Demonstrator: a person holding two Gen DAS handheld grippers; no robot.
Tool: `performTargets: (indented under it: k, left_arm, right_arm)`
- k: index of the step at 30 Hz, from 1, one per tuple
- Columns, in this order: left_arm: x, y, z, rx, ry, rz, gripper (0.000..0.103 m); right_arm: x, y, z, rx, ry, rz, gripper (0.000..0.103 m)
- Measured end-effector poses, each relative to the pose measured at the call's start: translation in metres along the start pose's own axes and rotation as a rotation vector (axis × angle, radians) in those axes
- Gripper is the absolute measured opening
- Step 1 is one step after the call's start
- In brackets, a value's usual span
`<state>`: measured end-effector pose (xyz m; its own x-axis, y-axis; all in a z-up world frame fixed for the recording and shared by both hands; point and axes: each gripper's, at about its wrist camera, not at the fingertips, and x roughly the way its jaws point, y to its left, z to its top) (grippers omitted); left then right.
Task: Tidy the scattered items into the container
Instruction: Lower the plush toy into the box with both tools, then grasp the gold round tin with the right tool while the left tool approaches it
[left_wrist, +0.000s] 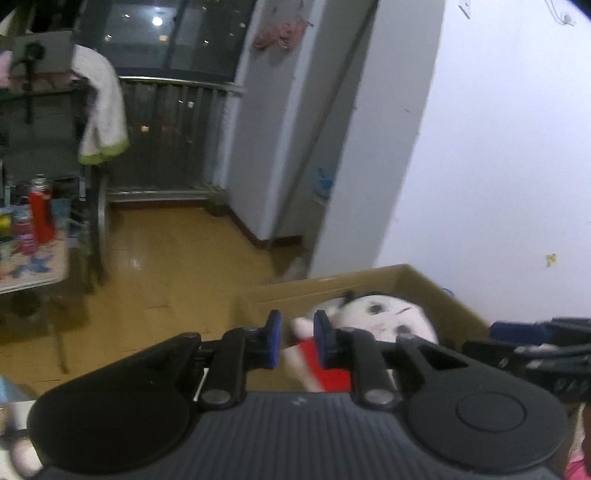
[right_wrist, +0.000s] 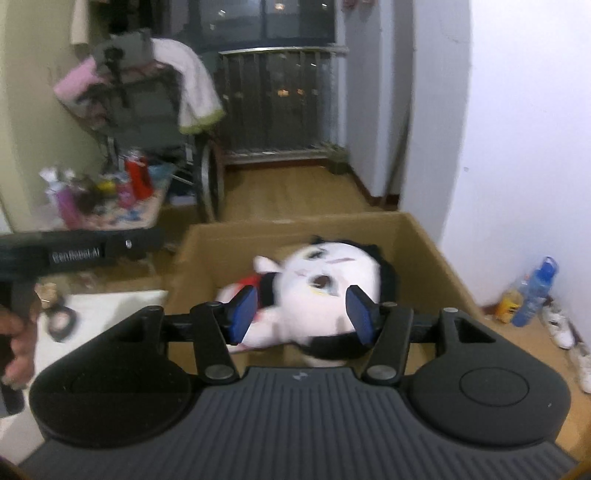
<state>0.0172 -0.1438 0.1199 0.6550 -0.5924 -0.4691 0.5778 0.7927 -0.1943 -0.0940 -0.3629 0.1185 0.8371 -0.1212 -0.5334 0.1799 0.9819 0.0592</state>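
A plush doll (right_wrist: 325, 291) with a big white face, black hair and red clothing lies inside an open cardboard box (right_wrist: 417, 236). My right gripper (right_wrist: 301, 314) is open above the box, its blue pads either side of the doll without clamping it. My left gripper (left_wrist: 297, 341) is open and empty, its pads a narrow gap apart, just over the box's near left rim (left_wrist: 325, 284). The doll also shows in the left wrist view (left_wrist: 384, 317). The left gripper's body shows at the left of the right wrist view (right_wrist: 74, 251).
A white surface (right_wrist: 107, 314) left of the box holds a dark round item (right_wrist: 61, 325). A cluttered low table (right_wrist: 122, 206), a wheelchair draped with a towel (right_wrist: 195, 85), a blue bottle (right_wrist: 535, 291) and white shoes (right_wrist: 561, 325) by the wall stand around.
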Motion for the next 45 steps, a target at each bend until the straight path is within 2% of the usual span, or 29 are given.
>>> performTargets:
  k: [8,12,18,19,21,28,30,33,36,41,45]
  left_arm:
    - [-0.078,0.077,-0.025,-0.106,-0.071,0.157,0.018]
    - [-0.115,0.119,-0.037,-0.204,-0.1,0.215,0.021]
    - [-0.138,0.164,-0.054,-0.256,-0.077,0.335,0.023]
    - [-0.139,0.169,-0.056,-0.254,-0.072,0.35,0.025]
    - [-0.138,0.175,-0.059,-0.242,-0.061,0.376,0.037]
    - [-0.113,0.18,-0.067,-0.159,0.03,0.457,0.057]
    - [-0.102,0.181,-0.071,-0.118,0.052,0.489,0.069]
    - [-0.088,0.186,-0.076,-0.096,0.051,0.538,0.083]
    - [-0.076,0.194,-0.078,-0.113,0.076,0.523,0.083]
    - [-0.062,0.209,-0.078,-0.168,0.064,0.492,0.083]
    - [-0.048,0.219,-0.078,-0.195,0.101,0.473,0.081]
  right_arm:
    - [-0.017,0.068,0.005,-0.063,-0.03,0.162,0.054]
    - [-0.021,0.102,0.008,-0.101,-0.038,0.224,0.054]
    - [-0.007,0.151,0.006,-0.136,-0.01,0.329,0.054]
    - [-0.003,0.159,0.006,-0.147,-0.003,0.344,0.054]
    - [0.005,0.177,0.006,-0.171,0.01,0.372,0.054]
    - [0.04,0.235,0.015,-0.232,0.047,0.46,0.054]
    - [0.052,0.246,0.018,-0.233,0.064,0.482,0.055]
    - [0.075,0.261,0.024,-0.23,0.094,0.498,0.056]
    - [0.101,0.271,0.027,-0.186,0.149,0.527,0.057]
    - [0.14,0.29,0.029,-0.144,0.238,0.576,0.059]
    - [0.157,0.305,0.028,-0.173,0.284,0.605,0.063]
